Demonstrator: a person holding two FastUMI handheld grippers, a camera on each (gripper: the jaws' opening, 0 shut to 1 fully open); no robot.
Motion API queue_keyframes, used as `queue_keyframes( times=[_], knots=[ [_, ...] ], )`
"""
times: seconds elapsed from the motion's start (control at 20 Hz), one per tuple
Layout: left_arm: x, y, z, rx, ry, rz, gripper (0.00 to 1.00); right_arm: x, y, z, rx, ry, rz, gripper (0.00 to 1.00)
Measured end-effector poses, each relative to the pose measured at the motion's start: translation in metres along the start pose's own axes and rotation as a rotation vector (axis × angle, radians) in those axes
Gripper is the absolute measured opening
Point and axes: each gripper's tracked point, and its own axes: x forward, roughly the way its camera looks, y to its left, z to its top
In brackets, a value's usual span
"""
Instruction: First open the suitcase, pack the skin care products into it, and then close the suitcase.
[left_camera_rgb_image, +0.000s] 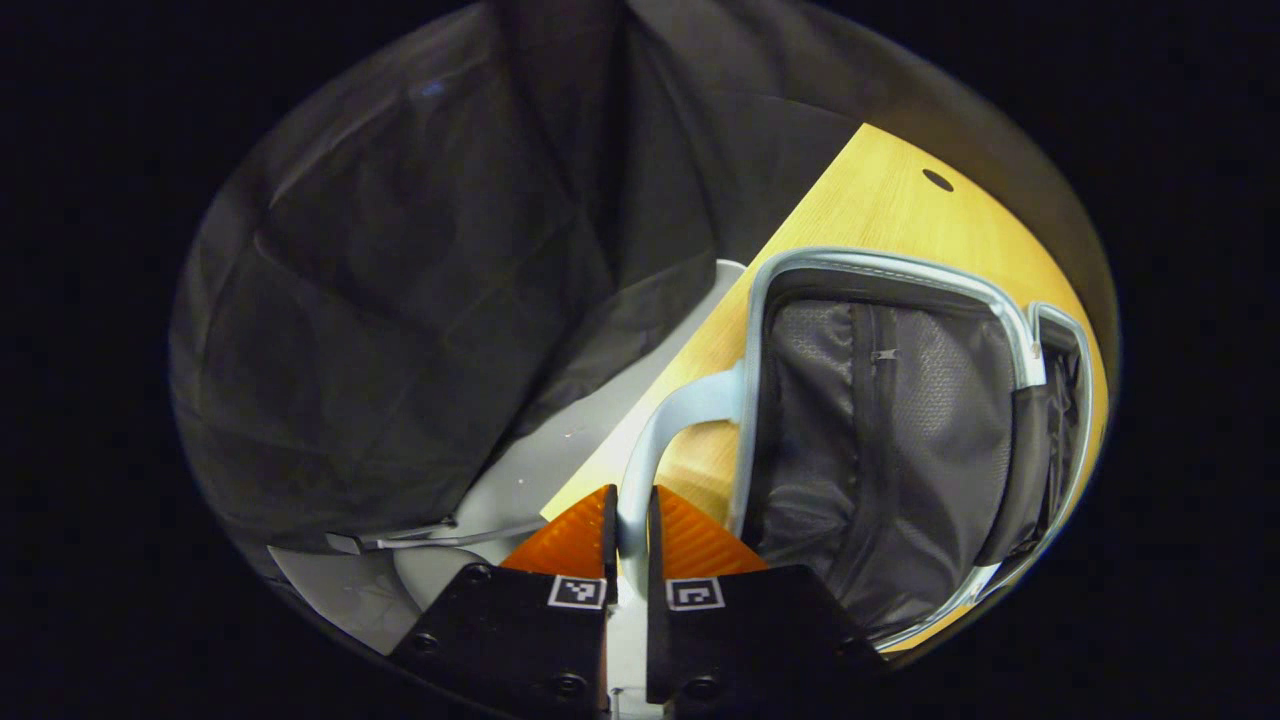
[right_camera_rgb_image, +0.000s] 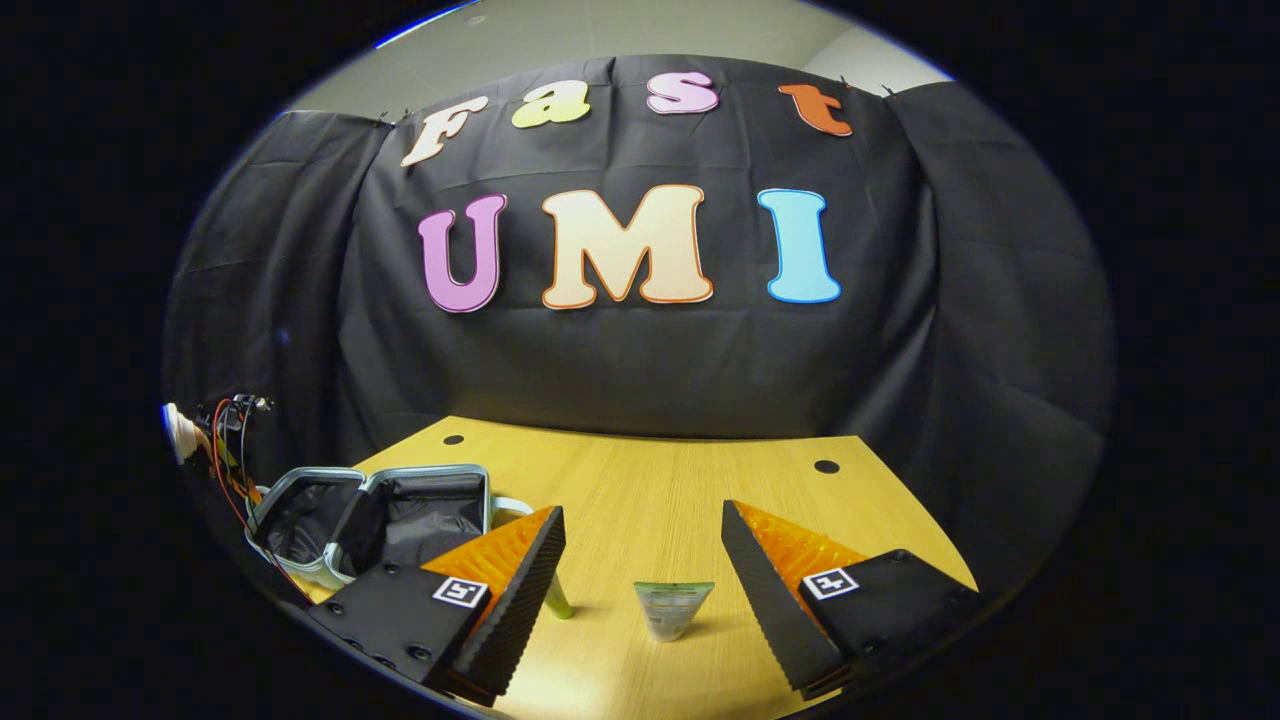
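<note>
The pale blue suitcase (left_camera_rgb_image: 880, 440) lies open on the wooden table (left_camera_rgb_image: 870, 200), its dark lining showing. My left gripper (left_camera_rgb_image: 630, 505) is shut on the suitcase's curved side handle (left_camera_rgb_image: 690, 400). In the right gripper view the open suitcase (right_camera_rgb_image: 380, 520) sits at the table's left end. My right gripper (right_camera_rgb_image: 640, 560) stands open low over the table. A small skin care tube (right_camera_rgb_image: 672, 608) stands upright between its fingers, untouched. A light green item (right_camera_rgb_image: 558, 600) peeks out from behind the left finger, mostly hidden.
The other gripper with red and black wires (right_camera_rgb_image: 225, 430) shows beyond the suitcase at far left. Black cloth walls the booth behind the table (right_camera_rgb_image: 640, 480). Grey floor (left_camera_rgb_image: 530, 470) lies below the table's edge. Two dark cable holes mark the tabletop.
</note>
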Motion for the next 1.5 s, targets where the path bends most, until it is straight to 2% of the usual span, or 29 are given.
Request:
queue_keyframes(
  times=[0.05, 0.1, 0.15, 0.3, 0.4, 0.55, 0.6, 0.65, 0.75, 0.8, 1.0, 1.05, 1.1, 1.2, 1.4, 1.5],
  knots=[
    [-0.001, -0.002, 0.0, 0.01, -0.01, 0.013, 0.11, -0.001, -0.002, 0.0, -0.002, -0.001, -0.009, 0.98],
    [-0.002, -0.003, 0.004, 0.033, -0.029, 0.031, 0.23, -0.001, -0.004, -0.002, 0.0, -0.002, -0.015, 0.98],
    [-0.005, -0.007, 0.008, 0.058, -0.053, 0.044, 0.27, 0.0, -0.005, -0.004, 0.004, 0.0, -0.022, 0.98],
    [-0.037, -0.007, 0.021, 0.169, -0.158, 0.114, 1.0, 0.004, -0.014, -0.014, 0.017, 0.028, -0.04, 0.98],
    [-0.069, -0.032, 0.021, 0.224, -0.218, 0.061, 0.97, 0.007, -0.02, -0.017, 0.032, 0.035, -0.045, 0.98],
    [-0.119, -0.095, 0.008, 0.307, -0.289, -0.055, 0.96, 0.013, -0.032, -0.027, 0.041, 0.057, -0.056, 0.98],
    [-0.138, -0.119, -0.001, 0.334, -0.304, -0.102, 0.96, 0.015, -0.036, -0.029, 0.045, 0.062, -0.06, 0.94],
    [-0.158, -0.145, -0.011, 0.368, -0.303, -0.158, 0.96, 0.016, -0.04, -0.029, 0.051, 0.063, -0.063, 0.98],
    [-0.192, -0.193, -0.034, 0.425, -0.308, -0.274, 0.96, 0.019, -0.047, -0.029, 0.068, 0.067, -0.061, 0.98],
    [-0.209, -0.22, -0.042, 0.449, -0.314, -0.326, 0.96, 0.021, -0.05, -0.031, 0.075, 0.073, -0.058, 0.94],
    [-0.266, -0.308, -0.09, 0.5, -0.324, -0.504, 0.96, 0.032, -0.055, -0.04, 0.114, 0.116, 0.004, 0.98],
    [-0.269, -0.324, -0.107, 0.512, -0.33, -0.532, 0.95, 0.034, -0.054, -0.041, 0.127, 0.128, 0.038, 0.94],
    [-0.275, -0.352, -0.117, 0.529, -0.335, -0.562, 0.94, 0.035, -0.052, -0.043, 0.141, 0.143, 0.075, 0.98],
    [-0.278, -0.394, -0.132, 0.541, -0.36, -0.61, 0.94, 0.036, -0.048, -0.046, 0.167, 0.166, 0.144, 0.98],
    [-0.279, -0.467, -0.155, 0.462, -0.425, -0.721, 0.95, 0.043, -0.049, -0.066, 0.173, 0.245, 0.234, 0.98],
    [-0.263, -0.489, -0.152, 0.408, -0.448, -0.711, 0.96, 0.044, -0.049, -0.072, 0.166, 0.264, 0.276, 0.98]
  ],
)
